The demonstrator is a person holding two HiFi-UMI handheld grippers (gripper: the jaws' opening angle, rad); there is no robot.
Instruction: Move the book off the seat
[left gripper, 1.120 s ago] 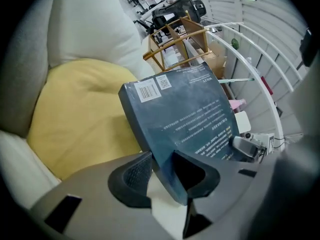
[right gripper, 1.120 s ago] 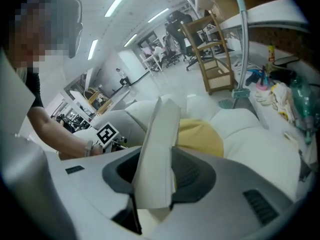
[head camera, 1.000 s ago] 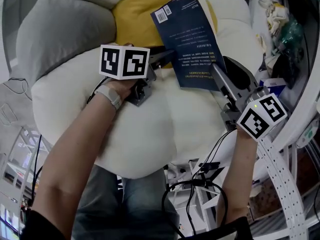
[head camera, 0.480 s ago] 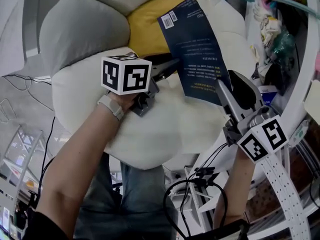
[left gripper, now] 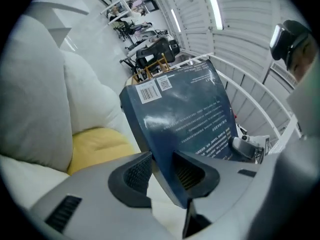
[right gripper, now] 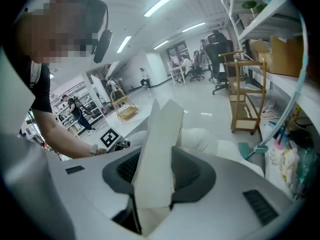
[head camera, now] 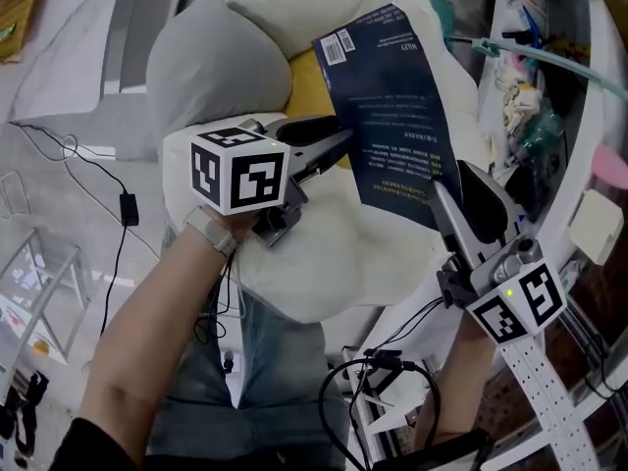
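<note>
Head view: both forearms reach forward over the seat (head camera: 329,253). The left claw (head camera: 339,145) clamps the book (head camera: 392,96) at its side edge, and the right claw (head camera: 442,192) clamps its near corner. The dark blue book hangs tilted over the seat's far side, barcode farthest away.

Open-plan lab/office, not a home: strip lights (right gripper: 162,1) overhead, office chairs (right gripper: 220,46) at back, shelving (right gripper: 260,11) w/ cardboard box (right gripper: 285,54), wooden cart (right gripper: 245,104), cables (head camera: 88,180) across floor.

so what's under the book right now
The book, gripped by the left tool and right tool, hangs over the white seat cushion, with a yellow pillow showing beside it. Whatever lies directly beneath the cover is hidden.
</note>
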